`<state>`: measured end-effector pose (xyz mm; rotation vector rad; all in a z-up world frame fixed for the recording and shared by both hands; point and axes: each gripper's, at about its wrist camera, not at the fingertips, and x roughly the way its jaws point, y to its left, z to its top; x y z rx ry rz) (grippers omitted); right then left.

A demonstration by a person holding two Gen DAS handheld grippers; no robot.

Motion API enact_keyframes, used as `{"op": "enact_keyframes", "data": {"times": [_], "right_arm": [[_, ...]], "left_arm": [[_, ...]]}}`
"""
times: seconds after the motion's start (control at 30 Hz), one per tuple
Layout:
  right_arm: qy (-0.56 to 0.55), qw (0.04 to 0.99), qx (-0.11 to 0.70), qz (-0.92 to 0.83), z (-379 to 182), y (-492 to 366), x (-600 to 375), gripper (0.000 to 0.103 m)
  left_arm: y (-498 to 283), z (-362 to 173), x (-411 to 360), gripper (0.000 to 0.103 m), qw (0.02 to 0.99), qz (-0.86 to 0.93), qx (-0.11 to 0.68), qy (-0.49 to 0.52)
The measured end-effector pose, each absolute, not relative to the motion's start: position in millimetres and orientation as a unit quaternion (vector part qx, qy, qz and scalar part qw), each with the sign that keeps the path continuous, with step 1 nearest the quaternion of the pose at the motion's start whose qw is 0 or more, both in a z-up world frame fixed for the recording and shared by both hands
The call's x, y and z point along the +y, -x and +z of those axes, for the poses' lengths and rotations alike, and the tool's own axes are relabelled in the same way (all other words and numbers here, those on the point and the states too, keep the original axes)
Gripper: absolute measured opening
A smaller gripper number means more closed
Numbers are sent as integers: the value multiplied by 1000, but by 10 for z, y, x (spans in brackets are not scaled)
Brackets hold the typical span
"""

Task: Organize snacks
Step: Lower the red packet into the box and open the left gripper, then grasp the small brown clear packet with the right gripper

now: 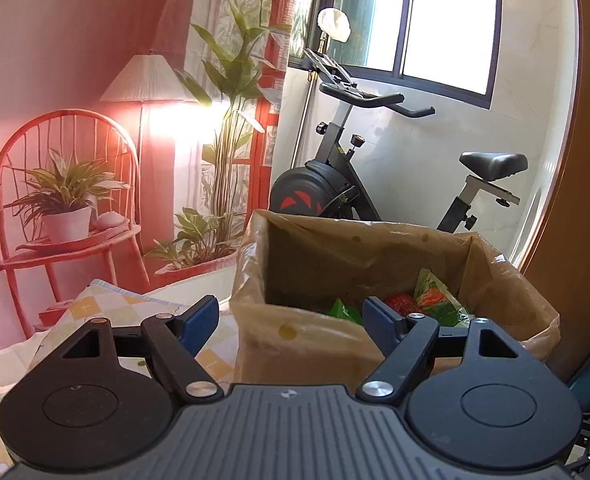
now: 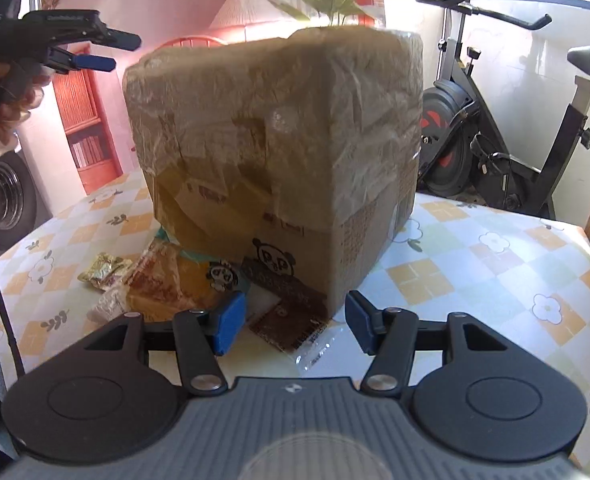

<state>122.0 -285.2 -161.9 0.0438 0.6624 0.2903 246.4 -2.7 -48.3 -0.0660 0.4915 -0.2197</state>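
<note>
Both of my grippers are empty. Up by the rim of the cardboard box (image 1: 303, 344), my left gripper (image 1: 291, 316) has its blue pads spread wide with nothing between them; the right wrist view shows it raised at the upper left (image 2: 107, 54) in my hand (image 2: 13, 92). Inside the plastic-lined box I can see snack packets, a green one (image 1: 345, 312) and a red one (image 1: 401, 303). My right gripper (image 2: 295, 322) hangs low over the checked tablecloth (image 2: 475, 272), jaws partly apart and gripping nothing, just above a clear-edged brown packet (image 2: 291, 326) lying at the box's (image 2: 279, 152) front corner. More snacks lie to the left of it: a gold-wrapped piece (image 2: 105, 270) and an orange-brown packet (image 2: 155, 280).
</note>
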Motion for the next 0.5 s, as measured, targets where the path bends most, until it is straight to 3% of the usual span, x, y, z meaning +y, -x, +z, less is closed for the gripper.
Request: {"op": "enact_keyframes", "data": {"times": [0.17,0.37,0.5], "right_arm": [[25,917,362,166,-1936,-1421,-2732,59],[54,907,380,174,-2185,-1715,-2624,74],[20,904,393,167,-2266,-1861,-2678,79]], "left_arm": [[-2189,-795,323,80,958,-61,274,67],[-2000,-1121,528,77,948,-4,305,93],[-1921,-1211,500,77,947,-4,312,75]]}}
